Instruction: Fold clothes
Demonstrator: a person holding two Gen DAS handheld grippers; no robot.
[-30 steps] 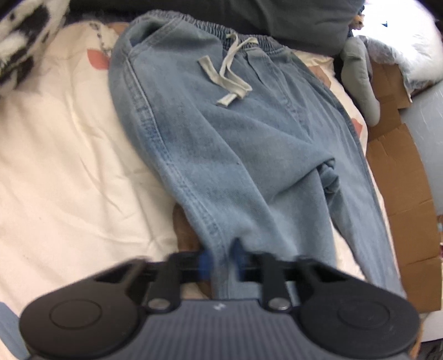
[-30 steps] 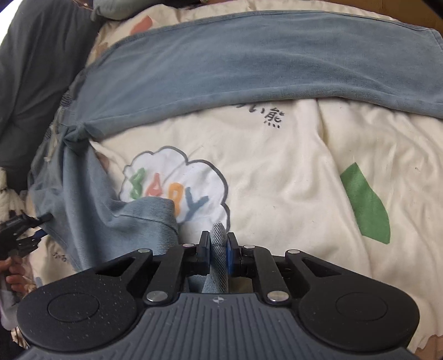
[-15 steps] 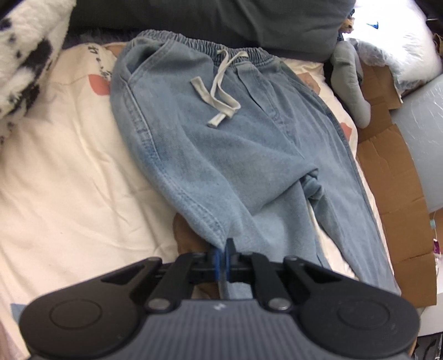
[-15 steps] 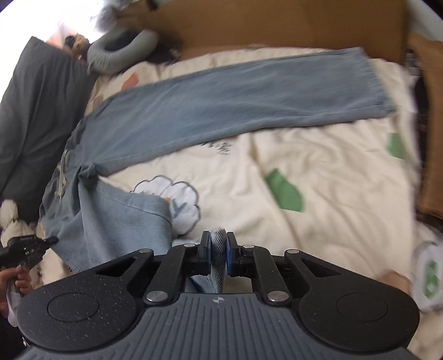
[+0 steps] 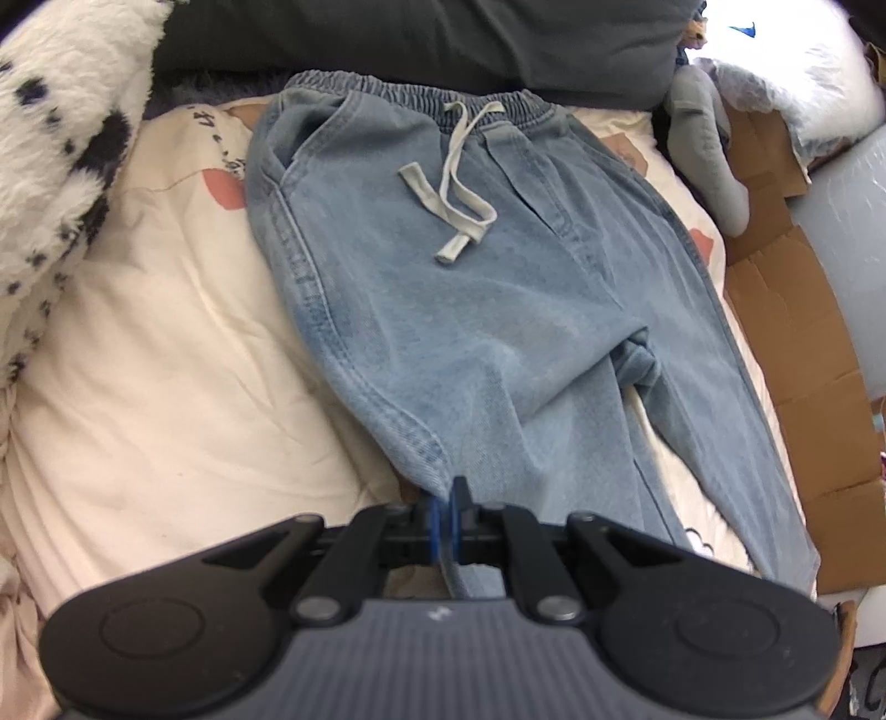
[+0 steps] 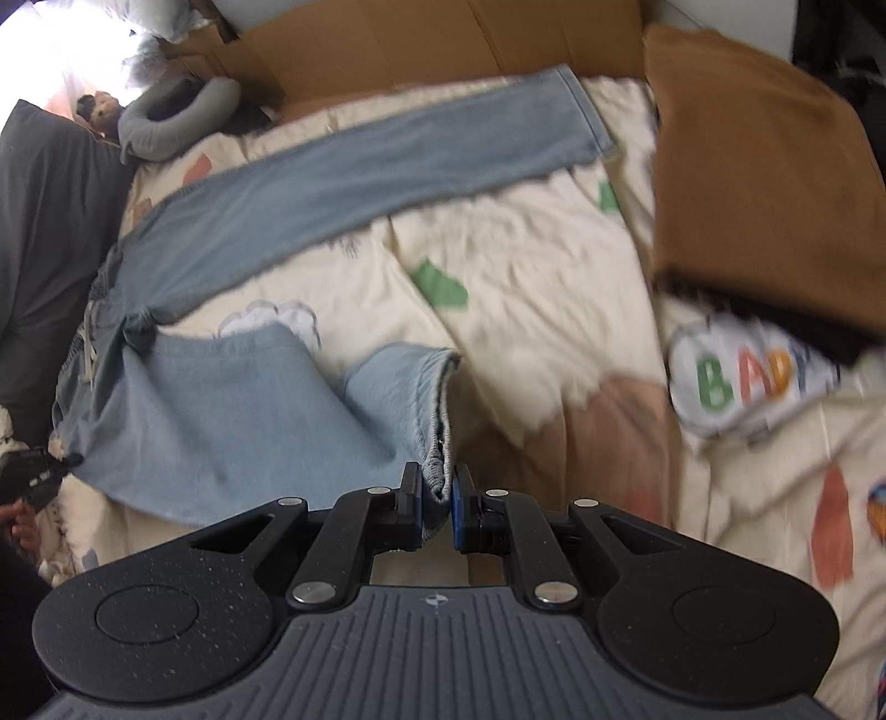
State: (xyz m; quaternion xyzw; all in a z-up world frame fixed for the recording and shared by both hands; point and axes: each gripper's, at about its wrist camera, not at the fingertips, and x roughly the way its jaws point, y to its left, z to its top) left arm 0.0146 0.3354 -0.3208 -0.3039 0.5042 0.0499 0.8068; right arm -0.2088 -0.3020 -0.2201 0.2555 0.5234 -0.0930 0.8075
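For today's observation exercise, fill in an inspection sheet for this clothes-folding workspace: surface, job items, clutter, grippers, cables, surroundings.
Surface: cream printed bedcover, wrinkled.
Job's things: light blue jeans with a drawstring; one leg lies flat, the other is lifted at its hem.
Clutter: folded brown cloth, grey neck pillow, spotted plush blanket.
Grippers: left gripper shut on the jeans' side seam; right gripper shut on the hem.
Cables: nothing seen.
Surroundings: cardboard, dark pillow.

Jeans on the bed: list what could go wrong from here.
1. The right gripper pinches only the hem's edge; it may slip out.
2. The left gripper grips just the side seam of the jeans, so the leg could sag and crease.
3. The drawstring lies loose and may bunch inside the fold.
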